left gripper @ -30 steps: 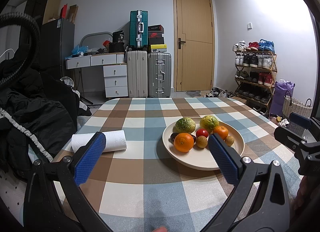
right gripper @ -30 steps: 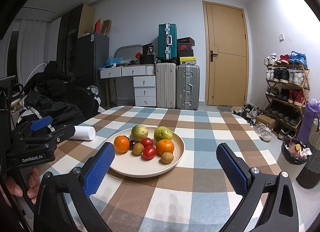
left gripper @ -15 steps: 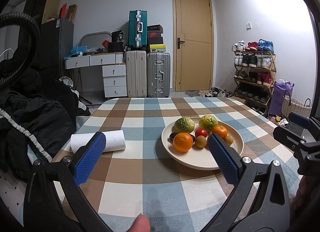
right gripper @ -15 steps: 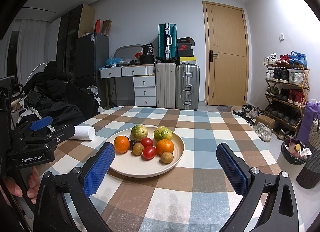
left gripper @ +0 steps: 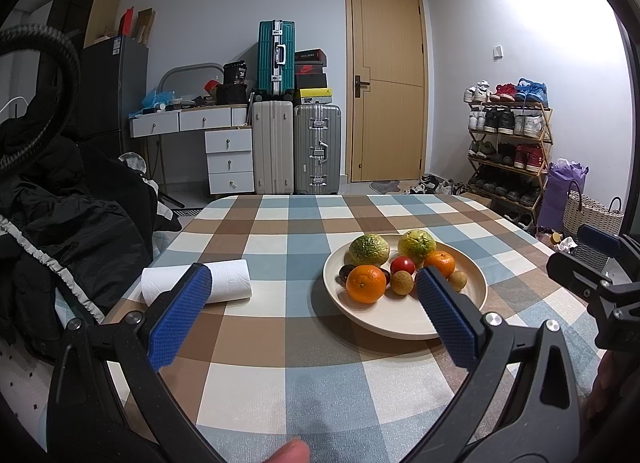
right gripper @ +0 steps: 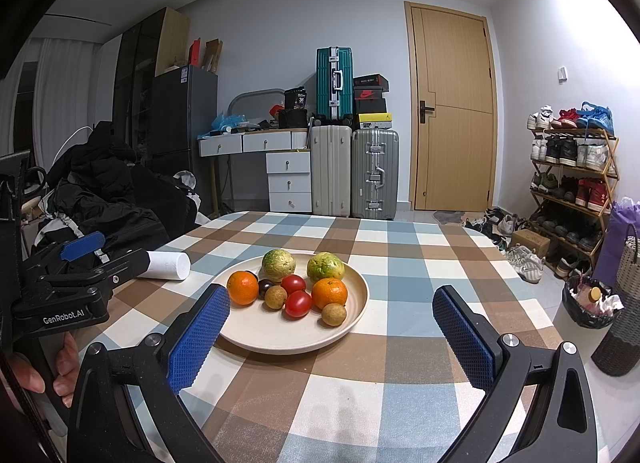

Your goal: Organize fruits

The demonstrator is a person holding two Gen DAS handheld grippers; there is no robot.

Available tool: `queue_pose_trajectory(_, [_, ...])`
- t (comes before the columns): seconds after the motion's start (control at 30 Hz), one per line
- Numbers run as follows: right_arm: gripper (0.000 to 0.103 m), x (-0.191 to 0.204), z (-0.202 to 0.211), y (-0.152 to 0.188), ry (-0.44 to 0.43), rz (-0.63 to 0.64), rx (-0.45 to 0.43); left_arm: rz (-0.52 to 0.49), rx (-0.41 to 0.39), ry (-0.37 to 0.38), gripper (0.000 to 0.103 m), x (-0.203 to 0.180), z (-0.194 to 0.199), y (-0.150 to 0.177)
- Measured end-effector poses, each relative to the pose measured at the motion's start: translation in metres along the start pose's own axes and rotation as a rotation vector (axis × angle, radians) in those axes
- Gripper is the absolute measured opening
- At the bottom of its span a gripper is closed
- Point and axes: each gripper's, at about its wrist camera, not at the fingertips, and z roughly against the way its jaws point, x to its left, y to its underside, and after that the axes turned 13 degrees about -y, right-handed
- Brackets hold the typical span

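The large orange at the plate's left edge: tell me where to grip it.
Grip the large orange across its widest middle, coming from the left with the open left gripper: that side faces the bare plate rim; fruit crowds its right.

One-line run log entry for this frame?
phase: pre-grasp | left tool: open, empty | right tool: open, empty | fruits: all on plate

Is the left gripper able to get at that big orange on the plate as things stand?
Probably yes. The left gripper is open and empty, the orange sits at the plate's near left edge, and only bare tablecloth lies between.
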Motion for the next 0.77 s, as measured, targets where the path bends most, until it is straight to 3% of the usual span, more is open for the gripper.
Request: queue_pose_trajectory(0.77, [0.103,-0.0001,0.0,0.0,-0.001,-0.001,0.001,0.002,0.0,-0.004,0.102,0.0003,-0.003,0.0016])
